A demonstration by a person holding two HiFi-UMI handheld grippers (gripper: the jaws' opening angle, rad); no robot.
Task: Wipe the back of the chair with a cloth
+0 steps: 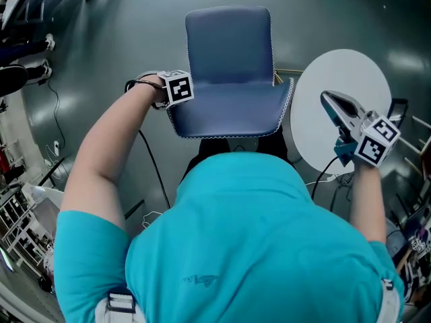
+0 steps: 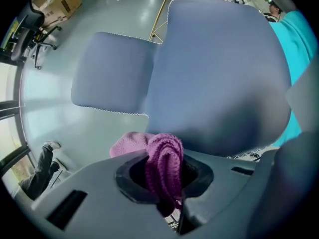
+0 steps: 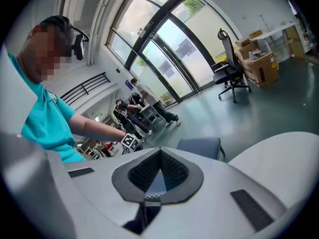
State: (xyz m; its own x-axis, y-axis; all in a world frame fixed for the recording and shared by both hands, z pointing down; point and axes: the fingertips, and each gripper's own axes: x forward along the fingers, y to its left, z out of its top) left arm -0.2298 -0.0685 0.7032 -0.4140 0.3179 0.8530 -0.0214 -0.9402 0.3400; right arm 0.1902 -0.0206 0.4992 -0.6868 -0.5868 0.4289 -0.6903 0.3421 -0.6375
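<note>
A blue chair stands in front of me in the head view, its seat farther off and its backrest nearest my body. My left gripper is at the backrest's left edge, shut on a pink-purple cloth that bunches between its jaws. In the left gripper view the backrest fills the frame just beyond the cloth; whether they touch I cannot tell. My right gripper hovers over a white round table, its jaws shut and empty.
The white round table stands right of the chair. Black cables trail over the grey floor on the left. A black office chair and cardboard boxes stand by the windows, and several people are beyond the chair.
</note>
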